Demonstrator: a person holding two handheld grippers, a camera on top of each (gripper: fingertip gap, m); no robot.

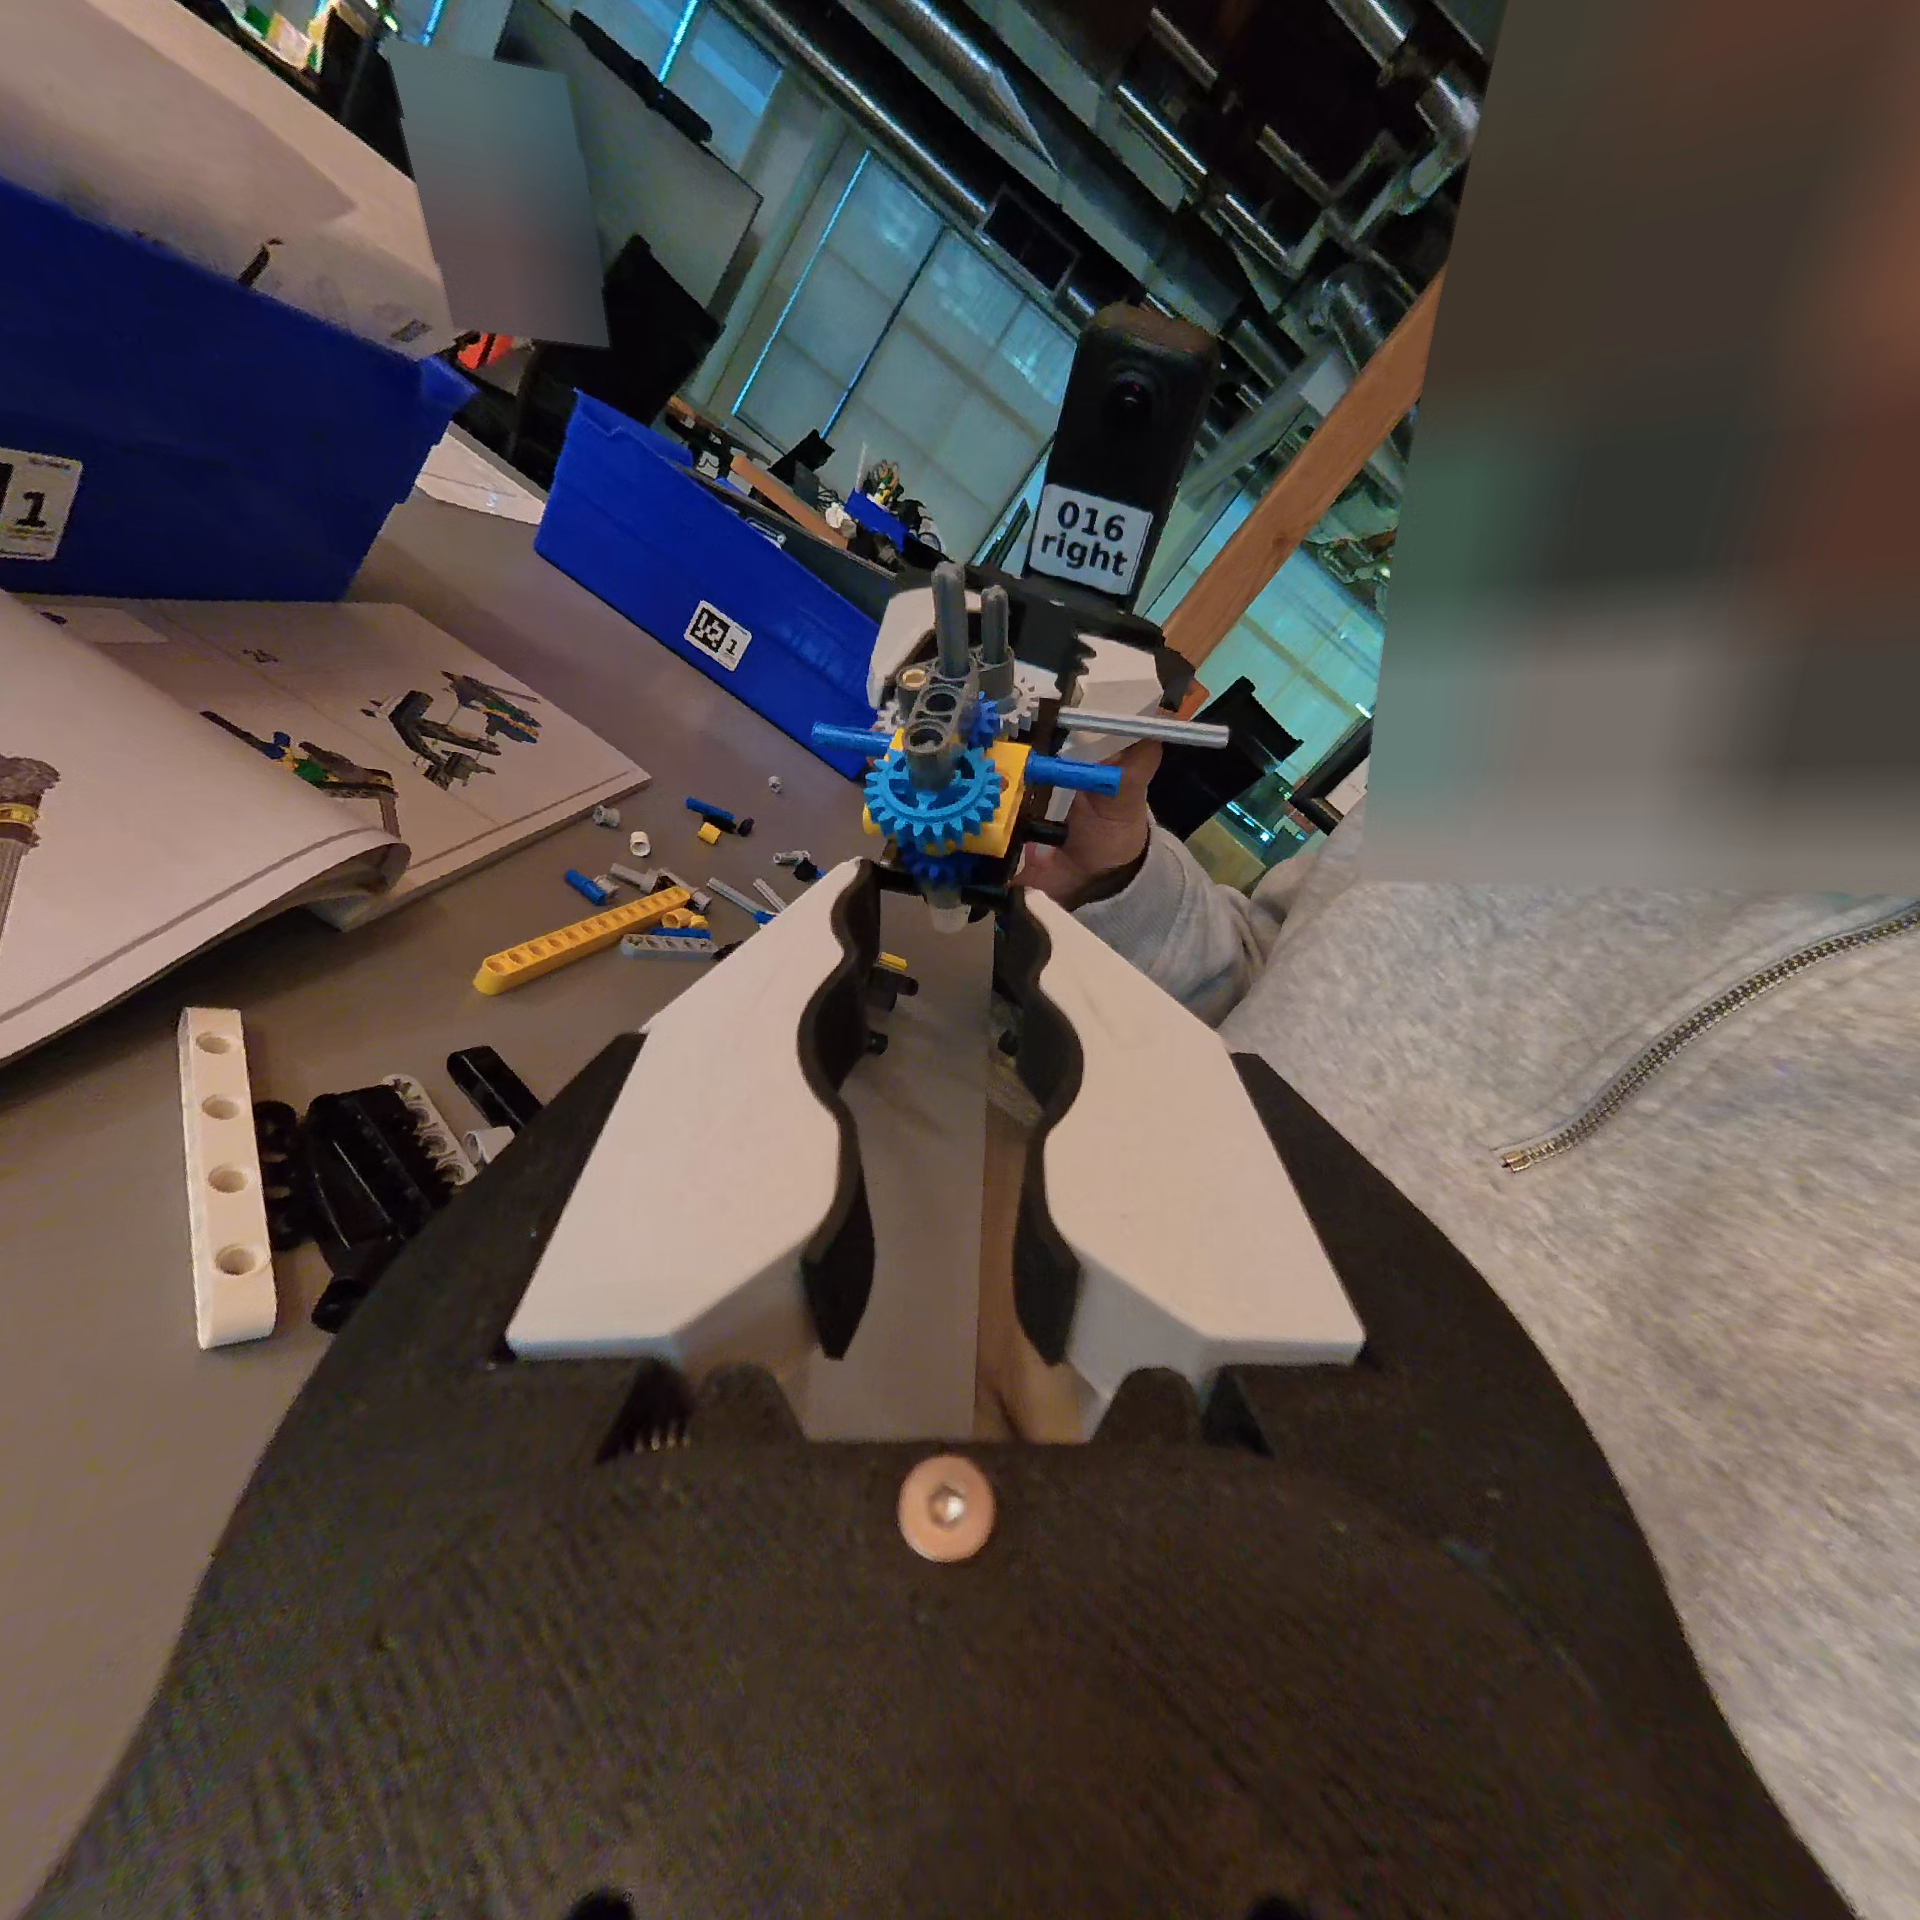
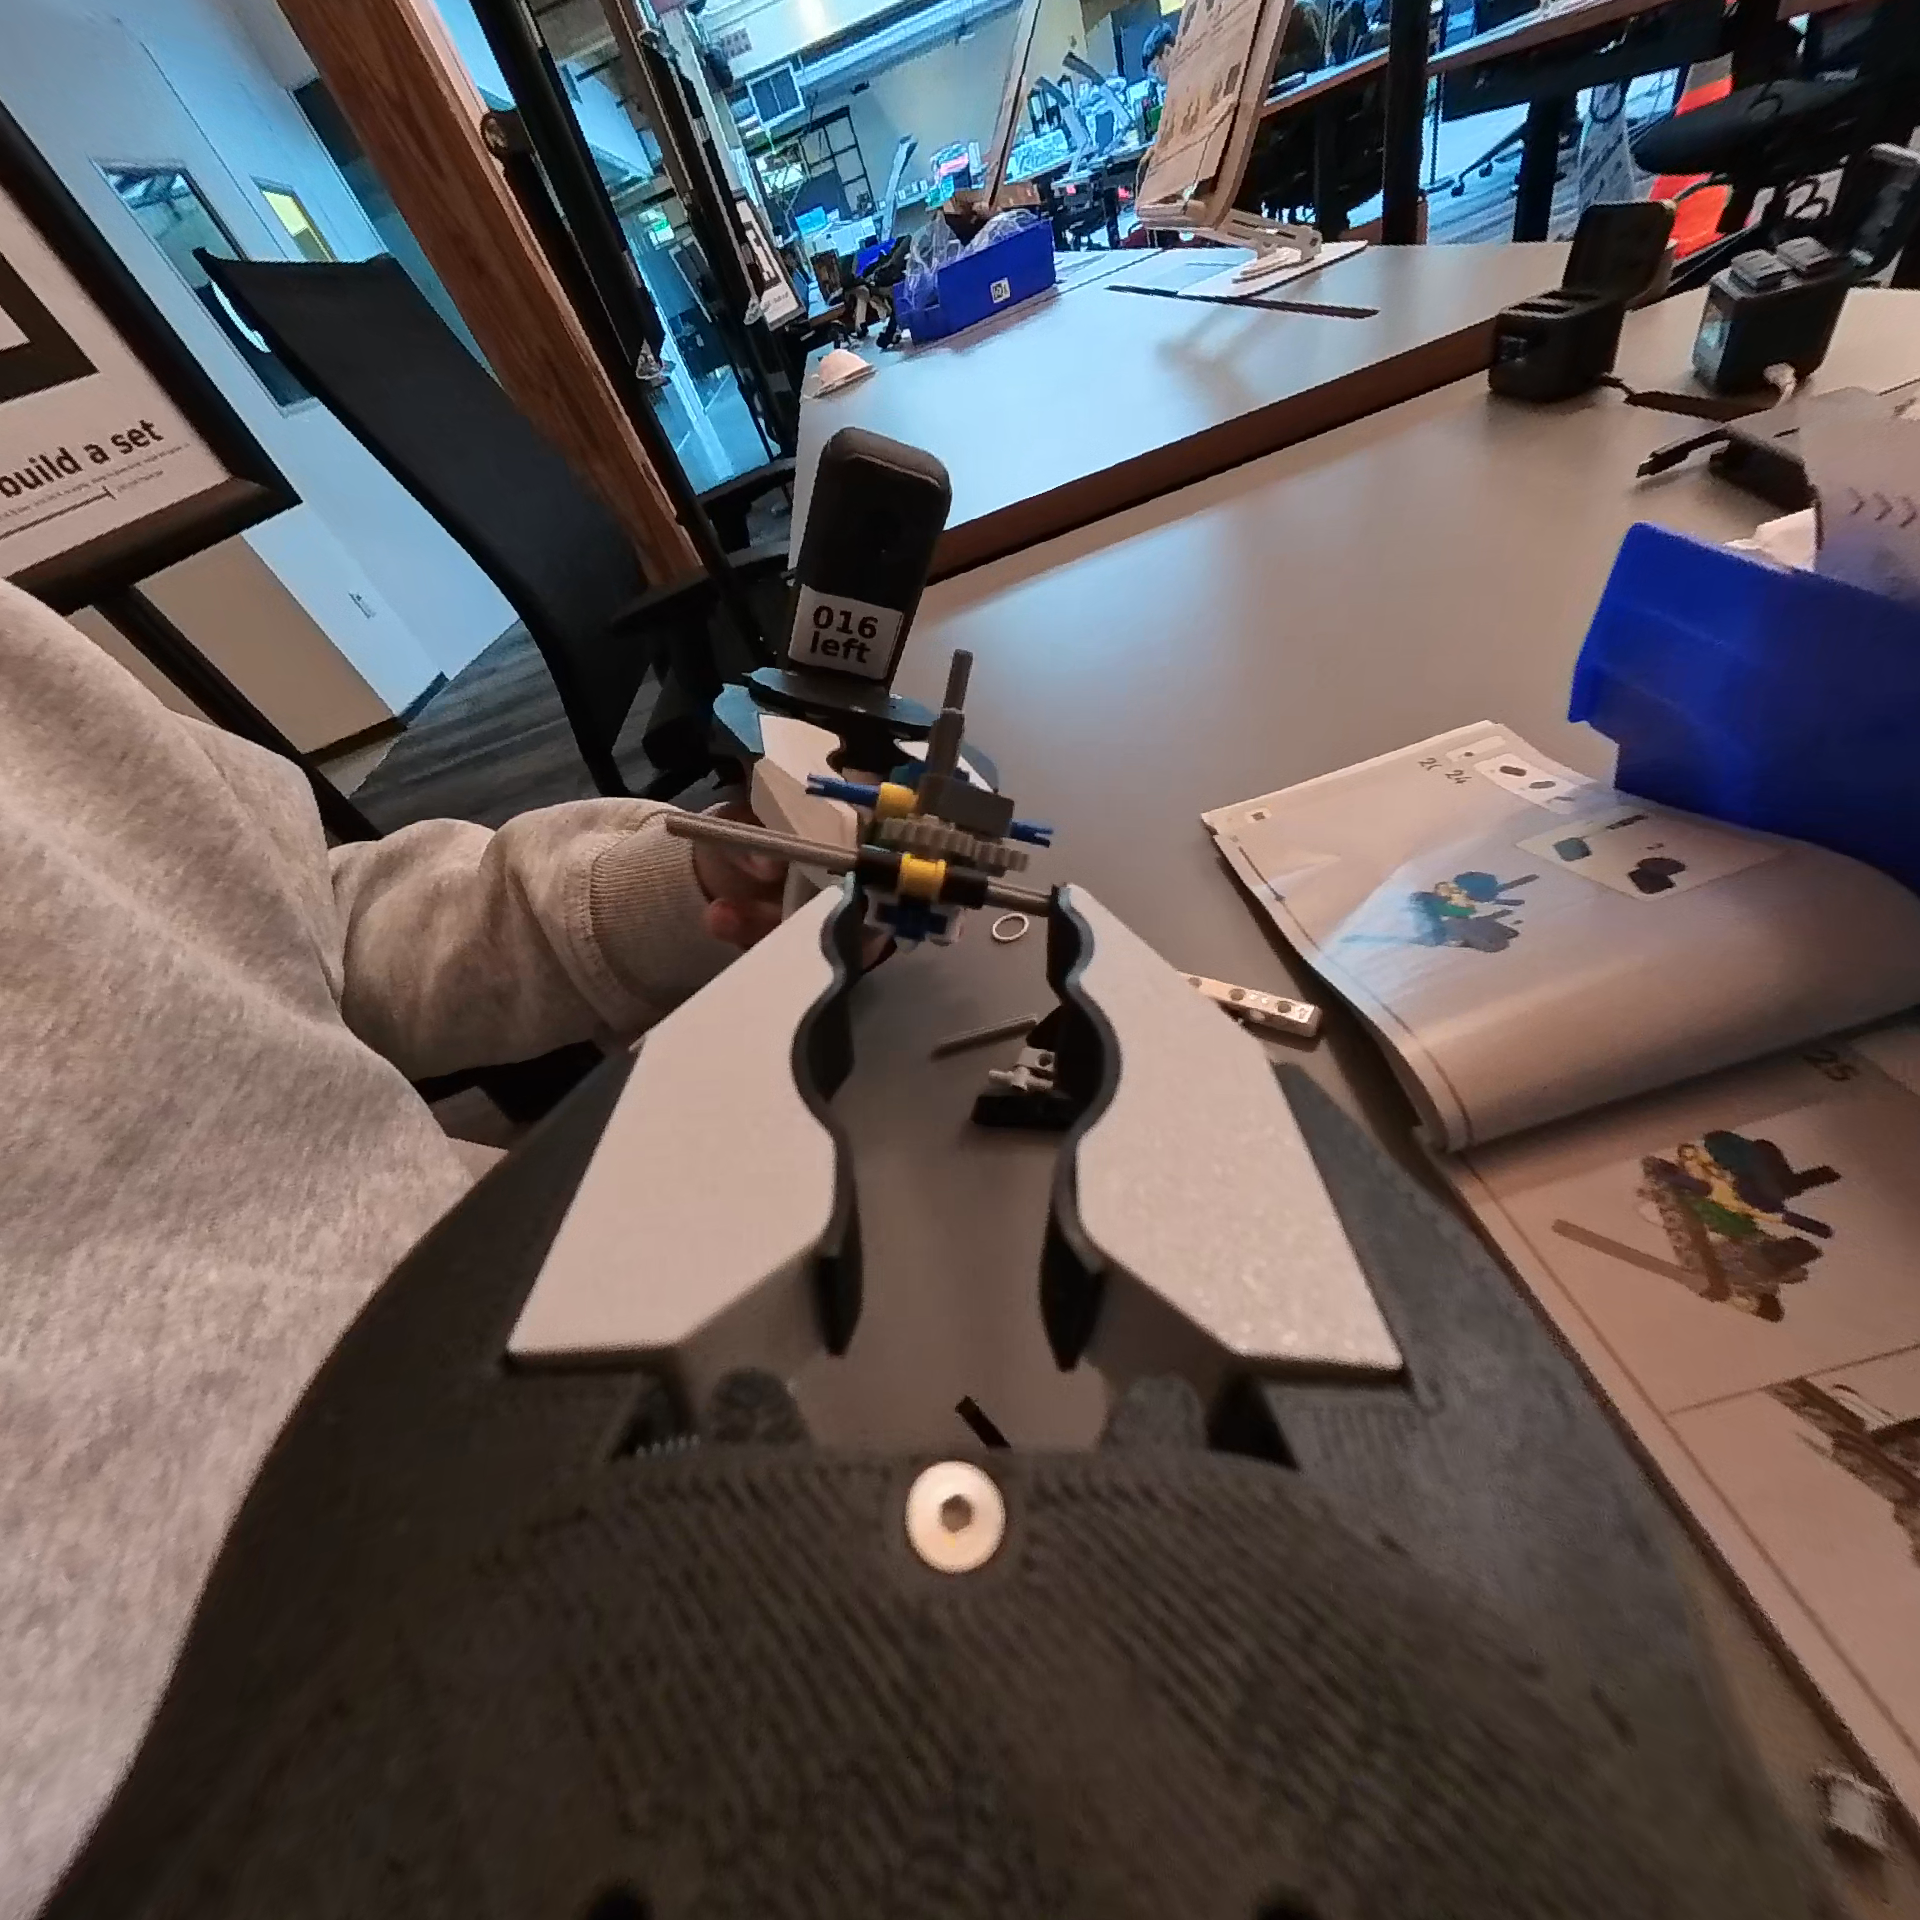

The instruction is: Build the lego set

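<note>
Lego assembly point(image 1: 940, 774) (geared) clamped by both claws

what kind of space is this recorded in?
Likely an open-plan lab or workshop office: grey work tables, blue parts bins, an open instruction booklet with loose Lego Technic pieces, exposed ceiling ducts, and more cluttered workstations behind glass.

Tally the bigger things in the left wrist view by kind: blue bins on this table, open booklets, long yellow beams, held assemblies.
Blue bins: 2
Open instruction booklet: 1
Long yellow beam: 1
Lego assembly, held off the table: 1
Total: 5
</note>
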